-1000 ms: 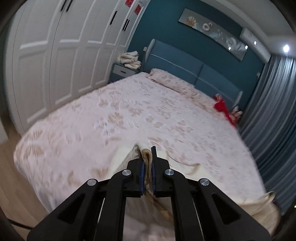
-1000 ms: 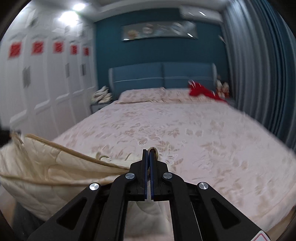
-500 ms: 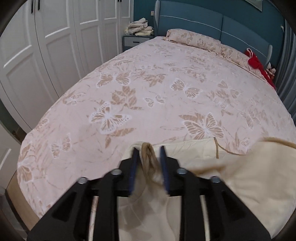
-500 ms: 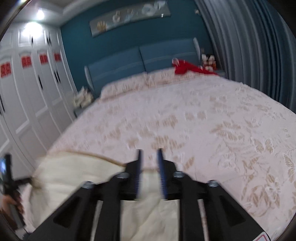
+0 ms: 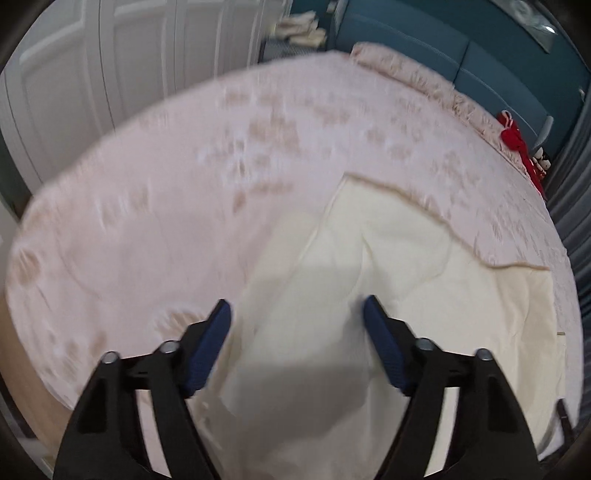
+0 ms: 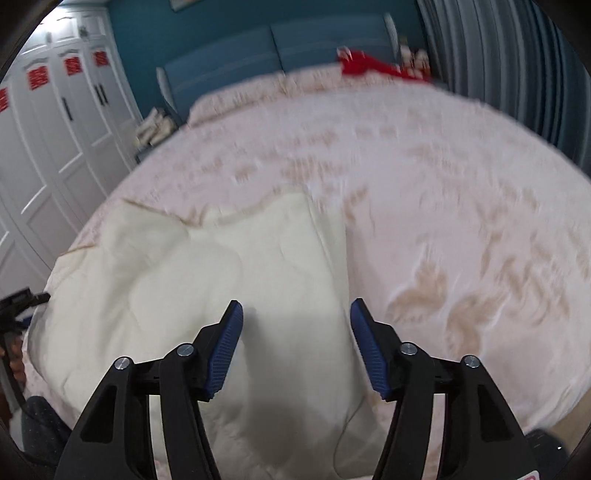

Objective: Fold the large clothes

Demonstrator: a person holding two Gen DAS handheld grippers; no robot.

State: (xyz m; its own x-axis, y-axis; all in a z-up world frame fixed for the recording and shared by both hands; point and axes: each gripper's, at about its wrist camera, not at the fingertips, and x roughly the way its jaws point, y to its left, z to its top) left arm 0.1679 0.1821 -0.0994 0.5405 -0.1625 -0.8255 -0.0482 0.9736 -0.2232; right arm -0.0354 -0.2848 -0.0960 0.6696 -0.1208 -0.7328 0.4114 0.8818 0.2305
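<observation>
A large cream quilted cloth (image 5: 388,280) with a tan trim lies spread on the near part of the bed, and the right wrist view shows the same cloth (image 6: 229,266) at lower left. My left gripper (image 5: 297,314) hovers over its left part, jaws opening, blue pads apart and nothing pressed between them. My right gripper (image 6: 295,314) hangs over the cloth's right edge, jaws also opening and holding nothing. Both views are blurred by motion.
The bed (image 5: 155,206) has a pink cover with a tan butterfly print and a blue headboard (image 6: 295,44). White wardrobe doors (image 6: 55,122) line the left side. Grey curtains (image 6: 491,48) hang at the right. A red item (image 6: 373,66) lies near the pillows. A nightstand holds folded cloths (image 5: 299,29).
Both grippers were shut on the cloth's edge a second ago; they have opened and let it go while sinking toward the bed. The cloth now lies spread on the cover.
</observation>
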